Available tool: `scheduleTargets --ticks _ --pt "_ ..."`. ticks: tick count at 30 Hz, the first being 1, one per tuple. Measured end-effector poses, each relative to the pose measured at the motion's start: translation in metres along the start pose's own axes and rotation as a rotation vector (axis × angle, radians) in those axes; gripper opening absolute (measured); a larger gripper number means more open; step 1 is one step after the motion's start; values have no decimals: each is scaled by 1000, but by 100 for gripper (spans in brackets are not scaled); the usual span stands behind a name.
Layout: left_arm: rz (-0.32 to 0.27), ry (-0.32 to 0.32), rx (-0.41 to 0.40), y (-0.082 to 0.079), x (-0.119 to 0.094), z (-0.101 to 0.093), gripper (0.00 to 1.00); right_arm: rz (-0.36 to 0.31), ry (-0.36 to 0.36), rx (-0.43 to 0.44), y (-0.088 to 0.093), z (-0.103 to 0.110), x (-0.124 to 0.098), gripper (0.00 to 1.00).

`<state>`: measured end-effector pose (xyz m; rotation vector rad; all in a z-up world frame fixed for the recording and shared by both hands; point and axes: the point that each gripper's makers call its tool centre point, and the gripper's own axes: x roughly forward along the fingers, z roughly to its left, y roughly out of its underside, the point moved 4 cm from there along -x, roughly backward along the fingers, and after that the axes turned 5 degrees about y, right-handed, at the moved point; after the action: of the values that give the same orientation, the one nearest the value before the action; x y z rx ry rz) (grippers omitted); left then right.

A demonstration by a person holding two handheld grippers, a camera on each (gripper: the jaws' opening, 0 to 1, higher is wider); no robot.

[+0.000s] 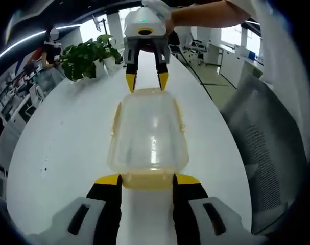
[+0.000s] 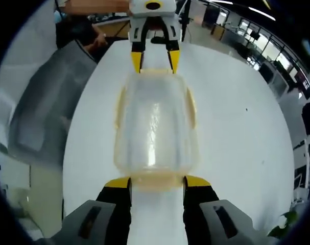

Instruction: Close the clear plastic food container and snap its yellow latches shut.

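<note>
While the box (image 1: 148, 139) is sitting on the table (image 1: 68, 148), lid already on, the left gripper (image 1: 147, 179) and right gripper (image 2: 157, 182) are waiting at its two ends, jaws apart, gripping nothing (side latches (image 2: 191, 108) look down; end ones likely remaining).

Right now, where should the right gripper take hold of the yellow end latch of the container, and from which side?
Probably at the yellow end latch on the clear plastic food container's near short end, approached straight ahead along the white table. The flap lies between the right gripper's open jaws. The left gripper sits at the far end.
</note>
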<state>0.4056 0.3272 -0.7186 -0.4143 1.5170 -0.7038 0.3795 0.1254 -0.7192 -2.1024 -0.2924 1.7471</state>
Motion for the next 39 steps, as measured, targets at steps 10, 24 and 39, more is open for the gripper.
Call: scheduleTargets --ticks 10,24,39 --pt "14 10 2 1 11 1 38 -11 -7 22 8 3 3 38" --pt "25 20 -6 10 24 2 38 -11 -14 35 13 4 11 38" --pt "11 23 -2 9 28 3 38 -1 -6 34 21 5 18 38"
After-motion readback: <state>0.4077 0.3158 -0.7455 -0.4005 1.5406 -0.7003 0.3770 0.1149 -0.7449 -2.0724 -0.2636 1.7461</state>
